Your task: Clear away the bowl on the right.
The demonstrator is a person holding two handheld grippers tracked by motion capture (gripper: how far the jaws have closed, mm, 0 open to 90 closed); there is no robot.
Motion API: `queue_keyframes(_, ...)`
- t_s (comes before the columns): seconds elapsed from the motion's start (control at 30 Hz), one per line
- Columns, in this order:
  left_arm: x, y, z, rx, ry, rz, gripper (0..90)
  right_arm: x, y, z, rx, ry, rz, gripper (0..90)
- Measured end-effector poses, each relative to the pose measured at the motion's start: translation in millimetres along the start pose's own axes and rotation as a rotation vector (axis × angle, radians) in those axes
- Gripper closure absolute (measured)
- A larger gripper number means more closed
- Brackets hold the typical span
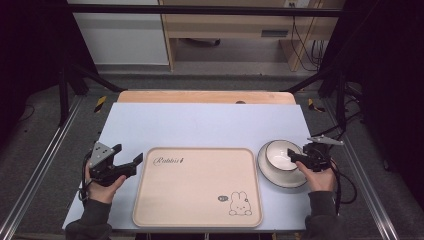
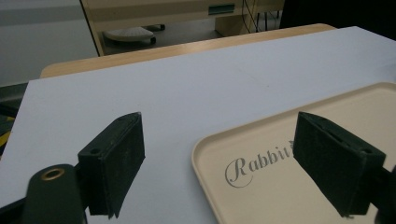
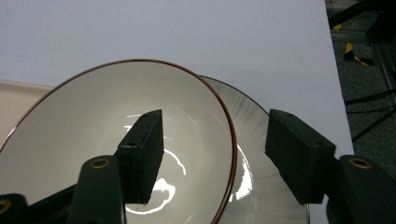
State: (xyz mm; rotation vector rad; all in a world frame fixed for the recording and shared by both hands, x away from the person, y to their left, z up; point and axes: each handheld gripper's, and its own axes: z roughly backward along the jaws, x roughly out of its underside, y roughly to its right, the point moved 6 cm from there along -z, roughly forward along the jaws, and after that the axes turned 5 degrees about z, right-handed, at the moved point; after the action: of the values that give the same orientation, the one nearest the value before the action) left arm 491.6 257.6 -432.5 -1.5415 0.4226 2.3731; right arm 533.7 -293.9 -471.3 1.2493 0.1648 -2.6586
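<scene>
Right tongs straddled the bowl's rim; left tongs waited by the tray.

The left tongs (image 1: 131, 161) stood spread and empty at the tray's (image 1: 197, 187) left edge on the tabletop (image 1: 200, 125). Right of the tray, the bowl (image 1: 282, 155) sat in a plate (image 1: 280, 177). The right tongs (image 3: 215, 154) were spread across its rim, one jaw inside, one outside, neither visibly pressing.
</scene>
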Motion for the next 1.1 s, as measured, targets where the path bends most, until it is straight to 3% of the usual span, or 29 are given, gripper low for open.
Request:
queue_keyframes(0.67,1.3,1.2,-1.6,-0.001,-0.007,-0.006,17.1,11.6,3.8,-8.4,-0.007,-0.122,-0.033,58.5)
queue_keyframes(1.1,1.7,1.5,-2.2,-0.002,-0.012,-0.01,17.3,14.0,4.1,-10.8,-0.012,-0.161,-0.045,68.3)
